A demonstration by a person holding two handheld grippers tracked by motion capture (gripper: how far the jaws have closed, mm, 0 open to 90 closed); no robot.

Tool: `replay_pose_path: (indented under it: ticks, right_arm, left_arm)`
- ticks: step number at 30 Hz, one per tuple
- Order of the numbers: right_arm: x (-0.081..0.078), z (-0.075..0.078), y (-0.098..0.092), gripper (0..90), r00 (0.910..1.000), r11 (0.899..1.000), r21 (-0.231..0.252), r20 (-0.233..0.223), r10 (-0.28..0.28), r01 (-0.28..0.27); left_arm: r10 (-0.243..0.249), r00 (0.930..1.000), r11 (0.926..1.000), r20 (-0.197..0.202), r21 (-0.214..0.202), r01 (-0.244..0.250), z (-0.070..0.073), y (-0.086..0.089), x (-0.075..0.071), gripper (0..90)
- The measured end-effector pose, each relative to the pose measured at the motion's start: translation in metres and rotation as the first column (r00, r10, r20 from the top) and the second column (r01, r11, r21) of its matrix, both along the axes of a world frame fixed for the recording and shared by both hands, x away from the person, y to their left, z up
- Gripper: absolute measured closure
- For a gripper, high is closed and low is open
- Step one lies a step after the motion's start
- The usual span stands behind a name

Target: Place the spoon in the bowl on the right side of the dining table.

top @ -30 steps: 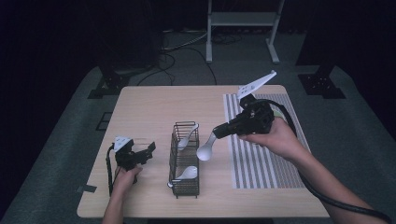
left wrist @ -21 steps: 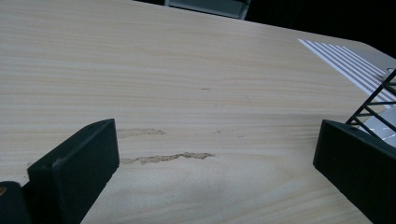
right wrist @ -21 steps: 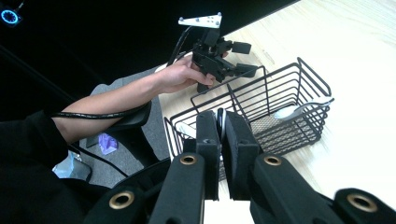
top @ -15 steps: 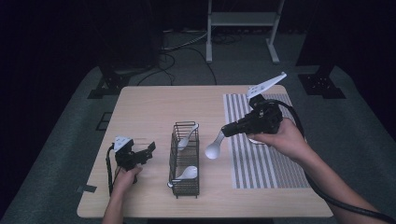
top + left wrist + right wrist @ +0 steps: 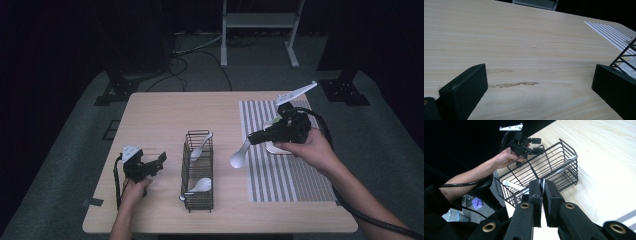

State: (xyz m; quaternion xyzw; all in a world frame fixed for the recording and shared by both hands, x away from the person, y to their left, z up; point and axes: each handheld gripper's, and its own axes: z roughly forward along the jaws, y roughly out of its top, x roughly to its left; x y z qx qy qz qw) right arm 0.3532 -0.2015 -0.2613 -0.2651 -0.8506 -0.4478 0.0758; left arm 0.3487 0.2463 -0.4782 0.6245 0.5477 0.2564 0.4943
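My right gripper (image 5: 253, 138) is shut on the handle of a white spoon (image 5: 239, 156), whose bowl hangs over the left edge of the striped mat (image 5: 280, 175). In the right gripper view the jaws pinch the thin handle (image 5: 542, 185). A black wire basket (image 5: 199, 200) stands mid-table with two white spoons in it, one at the far end (image 5: 201, 145) and one at the near end (image 5: 200, 186). My left gripper (image 5: 156, 163) rests left of the basket, open and holding nothing (image 5: 539, 85).
A white dish (image 5: 277, 148) lies on the mat under my right hand. The basket's corner (image 5: 626, 53) is just right of my left gripper's jaws. Bare wooden table (image 5: 165, 120) stretches behind the basket. A metal stand (image 5: 260, 30) is on the floor beyond.
My right gripper has carried the spoon to the right, away from the basket and over the mat's edge, sinking a little. The left gripper has stayed put.
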Motion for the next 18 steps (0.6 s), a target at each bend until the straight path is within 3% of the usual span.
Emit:
replay_pose_path:
  ticks: [18]
  right_arm:
    - [0.008,-0.008,-0.020,85.2,0.9982,0.998,-0.004,-0.015,-0.059,0.059]
  left_arm:
    - [0.000,1.0000,1.0000,0.000,0.000,0.000,0.000,0.000,0.000,0.0]
